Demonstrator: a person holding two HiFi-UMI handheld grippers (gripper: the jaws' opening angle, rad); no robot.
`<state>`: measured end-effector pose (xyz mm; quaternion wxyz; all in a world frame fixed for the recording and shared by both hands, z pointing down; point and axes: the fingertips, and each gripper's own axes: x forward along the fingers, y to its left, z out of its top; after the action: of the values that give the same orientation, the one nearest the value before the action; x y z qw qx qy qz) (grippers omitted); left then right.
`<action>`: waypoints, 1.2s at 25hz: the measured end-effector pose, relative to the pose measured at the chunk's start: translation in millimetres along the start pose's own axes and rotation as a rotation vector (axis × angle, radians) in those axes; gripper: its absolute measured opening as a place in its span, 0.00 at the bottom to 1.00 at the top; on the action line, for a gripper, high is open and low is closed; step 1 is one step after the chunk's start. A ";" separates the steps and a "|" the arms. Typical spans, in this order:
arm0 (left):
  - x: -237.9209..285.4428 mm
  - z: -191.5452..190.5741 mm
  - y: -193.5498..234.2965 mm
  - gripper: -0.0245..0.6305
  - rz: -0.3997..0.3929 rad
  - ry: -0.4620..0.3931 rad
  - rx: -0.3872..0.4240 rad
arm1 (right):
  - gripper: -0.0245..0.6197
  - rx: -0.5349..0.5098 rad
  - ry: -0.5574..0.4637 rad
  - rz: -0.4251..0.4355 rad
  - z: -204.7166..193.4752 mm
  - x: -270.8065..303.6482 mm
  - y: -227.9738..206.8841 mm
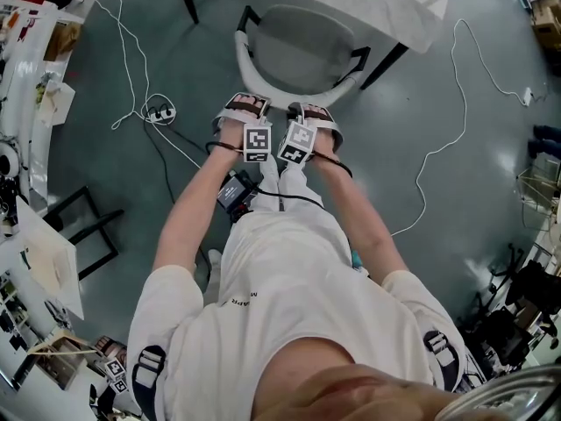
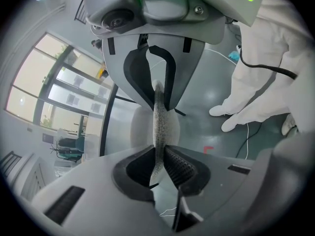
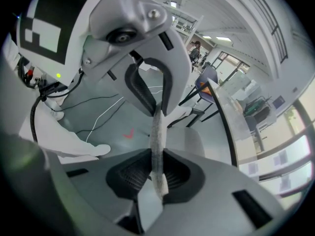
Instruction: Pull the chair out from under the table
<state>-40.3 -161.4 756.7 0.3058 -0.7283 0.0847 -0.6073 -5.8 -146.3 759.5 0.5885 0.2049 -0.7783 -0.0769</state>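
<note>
both claws closed on the chair back (image 1: 272, 88)
left gripper (image 1: 245, 105) and right gripper (image 1: 308, 112) nip its thin rim side by side, likely for a straight pull.

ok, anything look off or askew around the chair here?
Nothing spilled or damaged. The left hand-held gripper and right hand-held gripper are both shut on the chair at its backrest rim, side by side. Only oddity: a power strip and loose white cables lie on the floor beside it, a possible snag.
</note>
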 end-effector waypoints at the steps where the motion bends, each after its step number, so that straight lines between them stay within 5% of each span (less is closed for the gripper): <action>1: -2.5 -0.2 -4.0 0.12 -0.001 0.002 -0.002 | 0.15 -0.001 0.000 0.003 1.0 -1.9 4.2; 30: -61.5 20.6 -100.2 0.12 -0.096 -0.032 -0.112 | 0.15 0.006 -0.017 0.108 4.7 -43.1 113.0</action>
<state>-61.1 -43.9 758.8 0.2364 -0.7571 0.0788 -0.6039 -26.5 -27.1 760.7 0.5845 0.1636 -0.7935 -0.0443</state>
